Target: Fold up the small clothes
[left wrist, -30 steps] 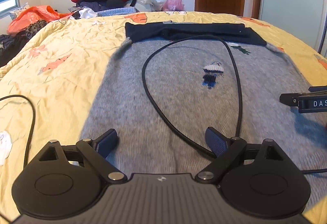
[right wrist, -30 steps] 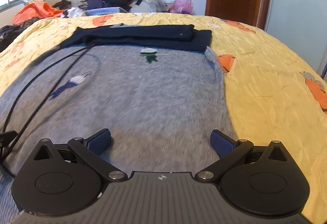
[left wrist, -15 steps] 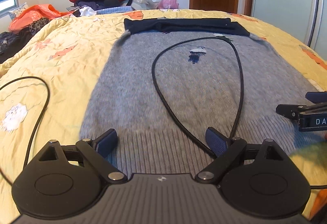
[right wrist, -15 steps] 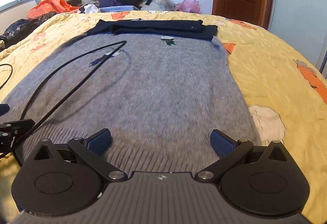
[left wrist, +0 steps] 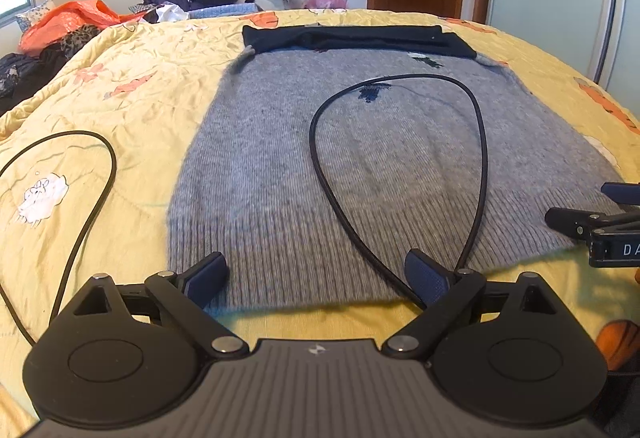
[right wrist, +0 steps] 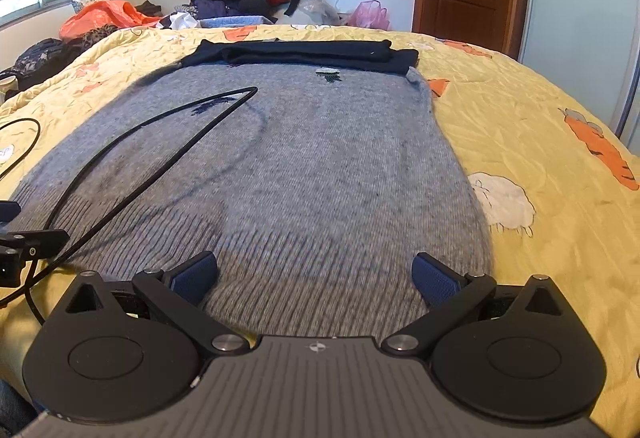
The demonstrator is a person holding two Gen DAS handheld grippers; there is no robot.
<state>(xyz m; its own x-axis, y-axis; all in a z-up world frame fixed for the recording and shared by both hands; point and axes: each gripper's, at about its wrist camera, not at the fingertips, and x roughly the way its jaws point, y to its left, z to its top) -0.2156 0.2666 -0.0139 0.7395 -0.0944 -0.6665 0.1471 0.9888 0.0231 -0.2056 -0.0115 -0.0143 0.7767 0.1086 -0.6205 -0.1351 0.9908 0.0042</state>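
one grey sweater (left wrist: 360, 166) lies flat on the bed (left wrist: 132, 90), one black cable (left wrist: 400, 174) looped over it. two hand-held grippers, left hand-held gripper (left wrist: 316, 274) and right hand-held gripper (right wrist: 314, 272), sit at its hem, fingers apart.

Grey knit sweater (left wrist: 360, 166) flat on bed

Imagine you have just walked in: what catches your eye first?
A grey knitted sweater lies flat across the yellow bedspread, with dark sleeves folded along its far edge. A black cable loops over it. Both open grippers, left and right, hover at its near hem.
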